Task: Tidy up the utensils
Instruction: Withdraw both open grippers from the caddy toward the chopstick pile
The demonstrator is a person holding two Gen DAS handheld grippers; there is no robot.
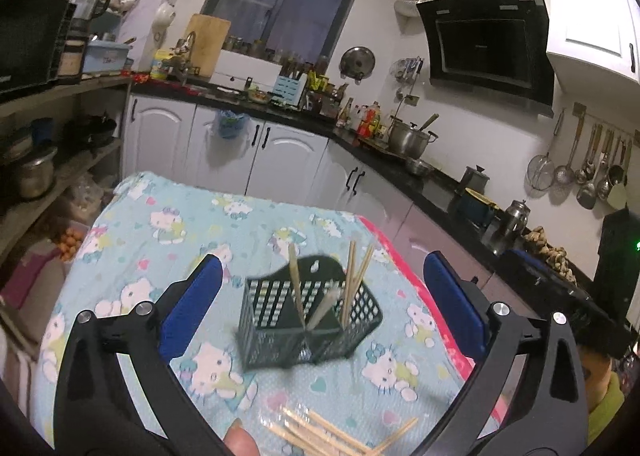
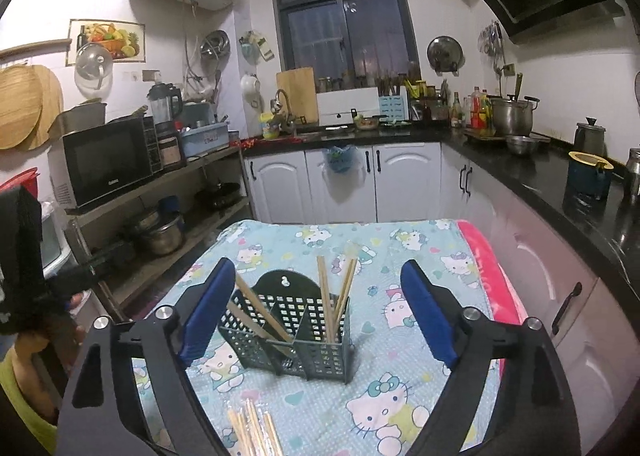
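Note:
A dark green perforated utensil holder (image 1: 308, 322) (image 2: 290, 330) stands on a table covered with a light blue cartoon-cat cloth (image 1: 160, 224) (image 2: 400, 256). Several wooden chopsticks (image 1: 354, 276) (image 2: 332, 300) lean in its compartments. A loose bundle of chopsticks (image 1: 332, 434) (image 2: 252, 434) lies on the cloth near the front edge. My left gripper (image 1: 322, 308) is open, its blue pads wide apart on either side of the holder and not touching it. My right gripper (image 2: 318, 308) is open too, framing the holder with nothing pressed between its pads.
White cabinets under a black L-shaped counter (image 2: 520, 168) crowd the far and right sides, with pots (image 2: 512, 116), bottles and a kettle. An open shelf with a microwave (image 2: 104, 164) stands on the left. A fingertip (image 1: 240, 440) shows at the bottom of the left wrist view.

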